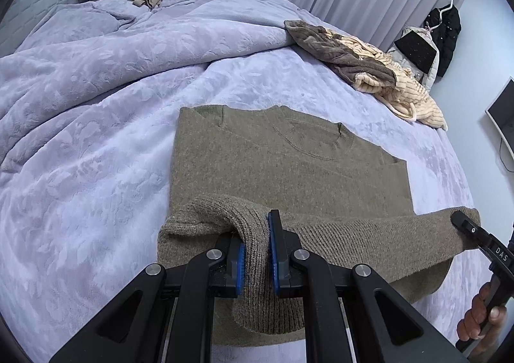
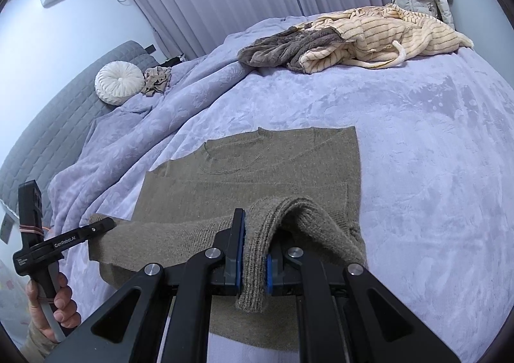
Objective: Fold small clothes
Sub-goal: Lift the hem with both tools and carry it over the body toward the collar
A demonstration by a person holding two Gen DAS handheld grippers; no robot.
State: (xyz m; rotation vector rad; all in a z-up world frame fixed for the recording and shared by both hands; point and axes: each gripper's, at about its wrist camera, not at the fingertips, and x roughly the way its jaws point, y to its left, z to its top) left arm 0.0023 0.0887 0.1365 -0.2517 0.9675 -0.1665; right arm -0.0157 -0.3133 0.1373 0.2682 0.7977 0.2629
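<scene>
— Where's the sweater?
— The olive sweater lies flat on the near lavender blanket; my left gripper and right gripper each pinch its lifted near hem.
— Room?
— Bare blanket left and right; heaped clothes far right.

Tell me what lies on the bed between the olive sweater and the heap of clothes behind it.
Nothing: only bare lilac blanket separates the olive sweater from the heap of clothes. The right wrist view shows it best; the left wrist view agrees.
</scene>
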